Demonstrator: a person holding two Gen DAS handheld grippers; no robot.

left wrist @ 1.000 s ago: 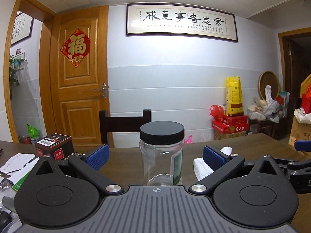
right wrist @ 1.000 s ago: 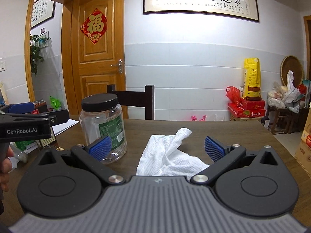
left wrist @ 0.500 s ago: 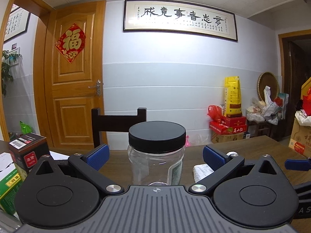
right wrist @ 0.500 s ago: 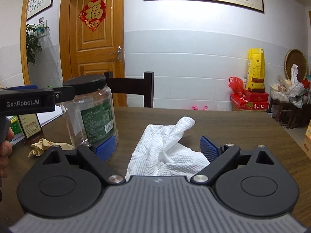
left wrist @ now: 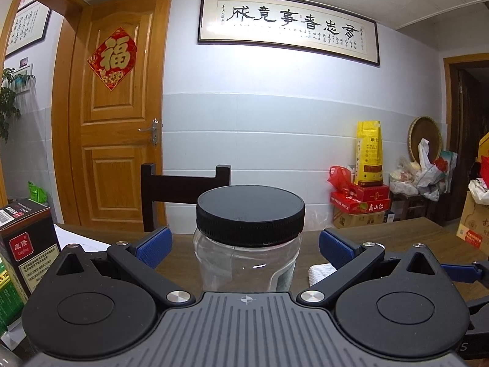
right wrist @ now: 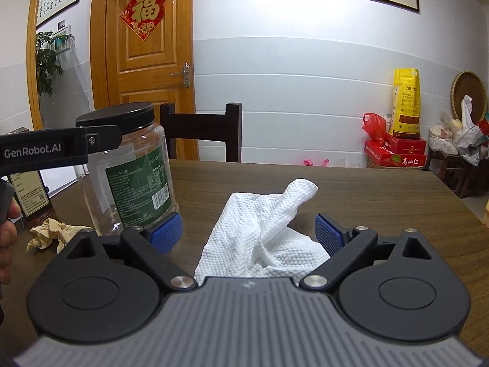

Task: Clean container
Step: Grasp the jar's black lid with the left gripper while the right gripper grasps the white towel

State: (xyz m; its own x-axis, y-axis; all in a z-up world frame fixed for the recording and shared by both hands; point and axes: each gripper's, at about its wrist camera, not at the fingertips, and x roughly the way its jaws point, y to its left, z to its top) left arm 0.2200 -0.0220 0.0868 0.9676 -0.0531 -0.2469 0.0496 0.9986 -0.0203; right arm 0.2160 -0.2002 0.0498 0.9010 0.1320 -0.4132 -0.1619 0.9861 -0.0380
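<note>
Both grippers gape: left gripper (left wrist: 243,244) flanks the capped jar (left wrist: 248,253), right gripper (right wrist: 248,231) straddles the towel (right wrist: 266,232) on the table (right wrist: 382,192).

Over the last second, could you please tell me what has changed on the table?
The left gripper has closed in on the clear plastic jar with the black lid, which now sits between its open jaws. The right gripper has advanced over the white paper towel. Nothing is gripped. Jar and towel have not visibly moved.

Black linkage arms, silver pivot screws, blue ribbed fingers (right wrist: 328,235), grey ridged body, "GenRobot.AI" marking.
</note>
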